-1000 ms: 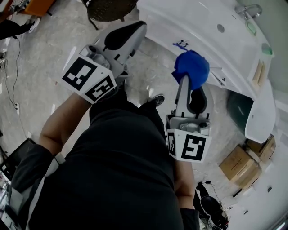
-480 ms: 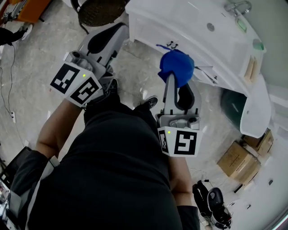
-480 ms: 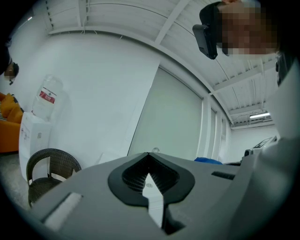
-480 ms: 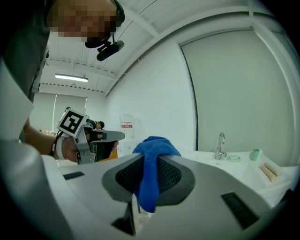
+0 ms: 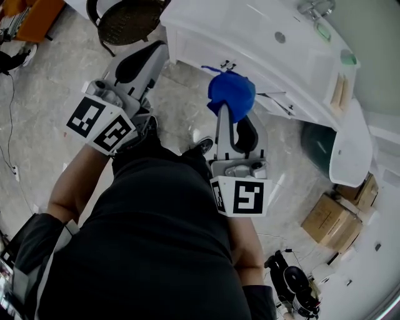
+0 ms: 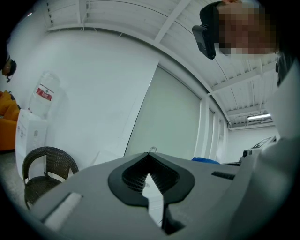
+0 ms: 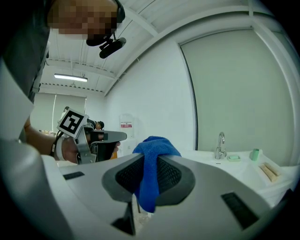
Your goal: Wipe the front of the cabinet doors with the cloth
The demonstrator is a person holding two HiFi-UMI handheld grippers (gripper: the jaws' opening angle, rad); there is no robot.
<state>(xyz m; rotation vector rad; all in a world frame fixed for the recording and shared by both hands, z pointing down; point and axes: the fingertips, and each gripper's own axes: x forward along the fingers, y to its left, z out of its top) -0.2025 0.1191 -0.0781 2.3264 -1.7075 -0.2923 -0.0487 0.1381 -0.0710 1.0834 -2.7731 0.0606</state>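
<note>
The white vanity cabinet (image 5: 262, 47) fills the top right of the head view, its door fronts (image 5: 187, 47) facing the floor side with small dark handles (image 5: 229, 64). My right gripper (image 5: 230, 111) is shut on a bunched blue cloth (image 5: 231, 94), held in the air just short of those doors. In the right gripper view the blue cloth (image 7: 153, 150) hangs down between the jaws of the right gripper (image 7: 147, 185). My left gripper (image 5: 157, 50) is shut with nothing in it, raised to the left of the cloth; the left gripper (image 6: 151, 177) shows its pads together.
A dark wicker chair (image 5: 128, 15) stands left of the cabinet. A dark green bin (image 5: 319, 147) and cardboard boxes (image 5: 331, 222) sit to the right. A faucet (image 5: 310, 7) and soap dish (image 5: 323, 30) are on the vanity top. A water dispenser (image 6: 28, 133) stands by the wall.
Both grippers and the cabinet have slid left and up in the head view. The cloth stays clamped in the right gripper and now sits closer to the door fronts.
</note>
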